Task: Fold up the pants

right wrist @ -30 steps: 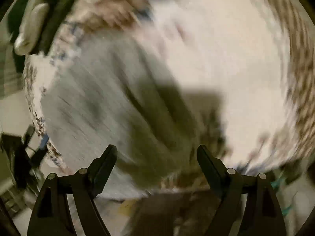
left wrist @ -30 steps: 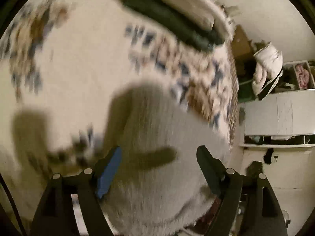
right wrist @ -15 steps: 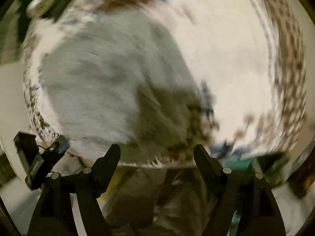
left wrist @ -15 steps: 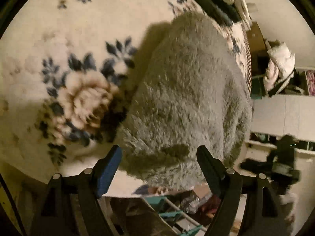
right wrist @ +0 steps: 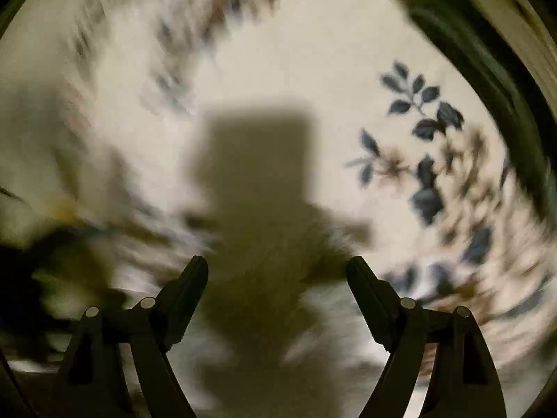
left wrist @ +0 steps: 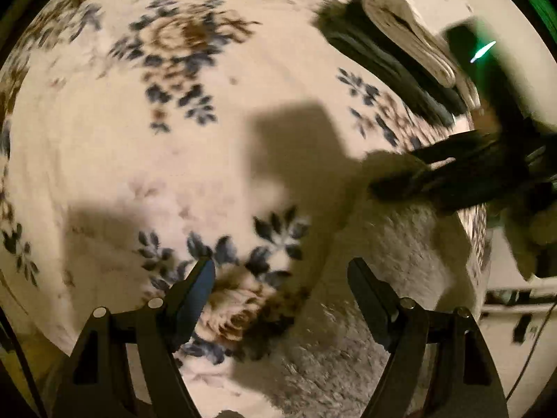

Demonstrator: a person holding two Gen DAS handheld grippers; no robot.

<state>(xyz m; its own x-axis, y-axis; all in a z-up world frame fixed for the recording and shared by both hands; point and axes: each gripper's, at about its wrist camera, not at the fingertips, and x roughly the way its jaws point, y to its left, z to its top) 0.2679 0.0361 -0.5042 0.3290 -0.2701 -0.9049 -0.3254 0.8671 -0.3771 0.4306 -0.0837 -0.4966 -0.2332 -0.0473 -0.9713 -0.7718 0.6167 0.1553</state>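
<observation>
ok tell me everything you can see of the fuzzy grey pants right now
The fuzzy grey pants are a thick, shaggy fleece-like bundle lying on the floral bedspread, at its right edge in the left wrist view. They look bunched or folded, but the exact shape is unclear. The open left gripper hovers near their lower left part without pinching them. The right gripper shows as a dark blur at their upper edge; contact cannot be told.
</observation>
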